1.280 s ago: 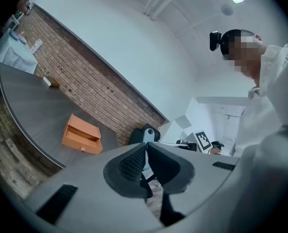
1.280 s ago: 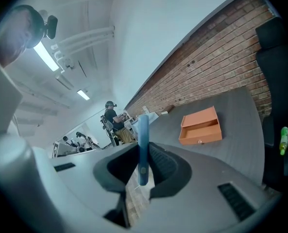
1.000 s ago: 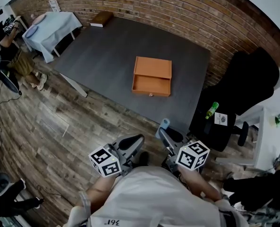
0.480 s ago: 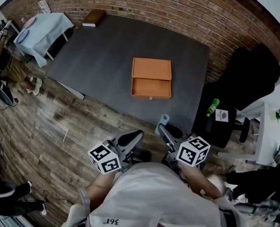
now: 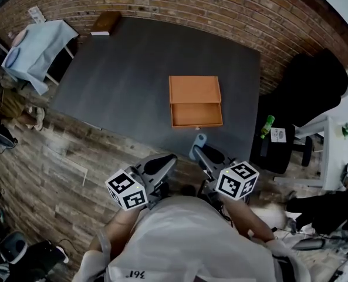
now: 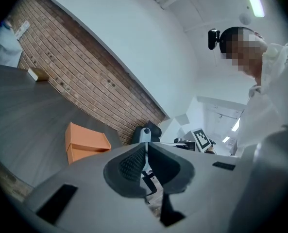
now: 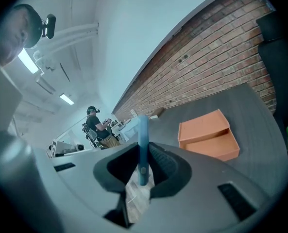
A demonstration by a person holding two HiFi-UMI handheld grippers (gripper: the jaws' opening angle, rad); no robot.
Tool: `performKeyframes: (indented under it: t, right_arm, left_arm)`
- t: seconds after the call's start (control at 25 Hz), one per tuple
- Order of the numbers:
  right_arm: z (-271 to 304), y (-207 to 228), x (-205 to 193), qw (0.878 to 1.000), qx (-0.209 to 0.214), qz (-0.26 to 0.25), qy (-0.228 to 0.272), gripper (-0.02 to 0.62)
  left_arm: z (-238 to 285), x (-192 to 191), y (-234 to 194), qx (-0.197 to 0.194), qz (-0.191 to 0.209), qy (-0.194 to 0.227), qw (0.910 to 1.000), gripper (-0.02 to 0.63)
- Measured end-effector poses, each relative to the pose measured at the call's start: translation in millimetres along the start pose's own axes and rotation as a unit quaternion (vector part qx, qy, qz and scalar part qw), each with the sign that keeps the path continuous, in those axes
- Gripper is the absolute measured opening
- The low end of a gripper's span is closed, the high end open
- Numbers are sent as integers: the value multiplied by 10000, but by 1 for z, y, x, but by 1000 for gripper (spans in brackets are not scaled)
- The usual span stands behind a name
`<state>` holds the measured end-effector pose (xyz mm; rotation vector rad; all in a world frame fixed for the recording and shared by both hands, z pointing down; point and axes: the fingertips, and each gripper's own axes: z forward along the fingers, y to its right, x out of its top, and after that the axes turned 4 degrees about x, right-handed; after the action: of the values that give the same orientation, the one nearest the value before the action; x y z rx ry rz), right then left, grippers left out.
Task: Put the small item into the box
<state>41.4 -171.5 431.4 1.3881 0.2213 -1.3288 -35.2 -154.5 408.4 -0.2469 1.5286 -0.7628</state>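
An orange box [image 5: 195, 101] lies open on the dark grey table [image 5: 127, 69], lid folded back; it also shows in both gripper views [image 6: 85, 142] [image 7: 209, 135]. My right gripper [image 5: 200, 151] is held off the table's near edge, shut on a small flat light-blue item [image 5: 198, 142] that stands upright between its jaws [image 7: 143, 130]. My left gripper [image 5: 164, 164] hovers beside it, shut with nothing between its jaws [image 6: 146, 147]. Both are well short of the box.
A black office chair [image 5: 306, 93] stands right of the table, with a green bottle [image 5: 267, 126] beside it. A brown book [image 5: 105, 23] lies at the table's far left corner. A light-blue covered stand [image 5: 36, 49] and a person [image 7: 96, 125] are at the left.
The head view has swung a little, so table and box sit slightly lower and further right. Both grippers stay close to the body, with their grips unchanged.
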Motion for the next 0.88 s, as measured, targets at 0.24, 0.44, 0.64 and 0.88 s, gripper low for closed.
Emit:
performKeyframes:
  t: [0.24, 0.44, 0.64, 0.88]
  right_arm:
    - [33, -5, 6, 9994, -337, -9, 77, 78]
    - [44, 2, 14, 9970, -749, -75, 176, 78]
    - [41, 18, 16, 9942, -1052, -165, 133, 78]
    - [42, 43, 24, 9916, -1225, -420, 8, 78]
  left_arm:
    - [-19, 19, -30, -233, -5, -105, 9997, 23]
    - [-22, 25, -49, -500, -19, -286, 9983, 24]
    - [-14, 25, -59, -538, 89, -423, 9976, 25]
    - [3, 24, -66, -483, 95, -459, 9977, 25]
